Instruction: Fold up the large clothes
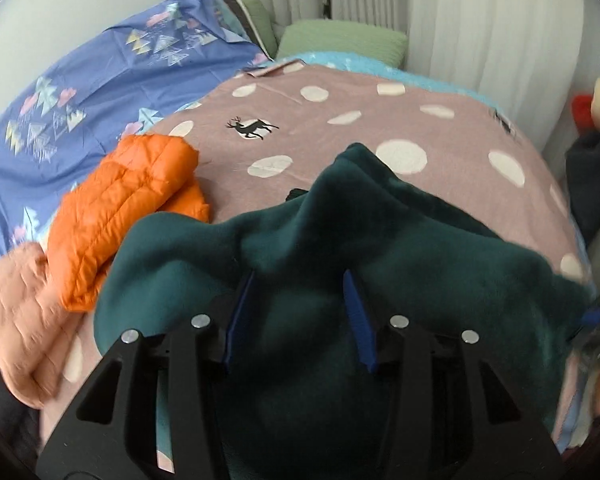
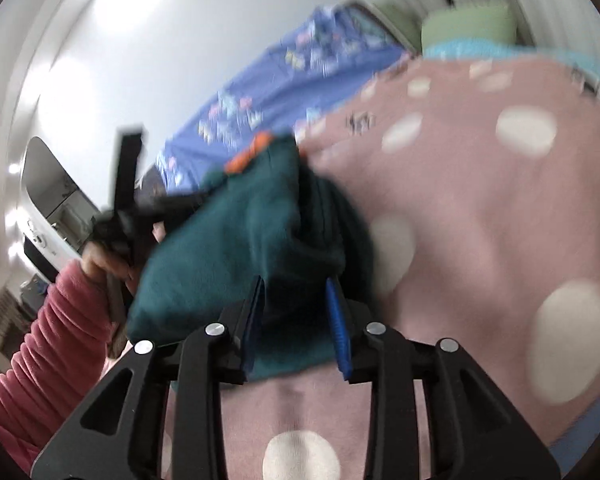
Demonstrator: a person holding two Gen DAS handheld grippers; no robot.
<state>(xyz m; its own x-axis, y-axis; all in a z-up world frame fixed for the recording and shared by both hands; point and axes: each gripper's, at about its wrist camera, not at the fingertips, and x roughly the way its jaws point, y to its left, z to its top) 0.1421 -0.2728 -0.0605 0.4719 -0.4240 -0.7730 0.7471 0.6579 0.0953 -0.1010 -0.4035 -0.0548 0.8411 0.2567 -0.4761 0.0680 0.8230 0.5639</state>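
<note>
The left wrist camera is looking forward and down, very near the green garment, while the right wrist camera is facing it from the side, both sharing the pink dotted bedcover.

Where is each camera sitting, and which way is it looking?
Left wrist: rides on the left gripper, looking along its fingers over the green fleece garment across the dotted bedspread toward the curtains; only the gripper shows.
Right wrist: rides on the right gripper, looking leftward across the bed; it shows the person's pink sleeve.
Shared: the garment, bedspread and orange jacket.
</note>
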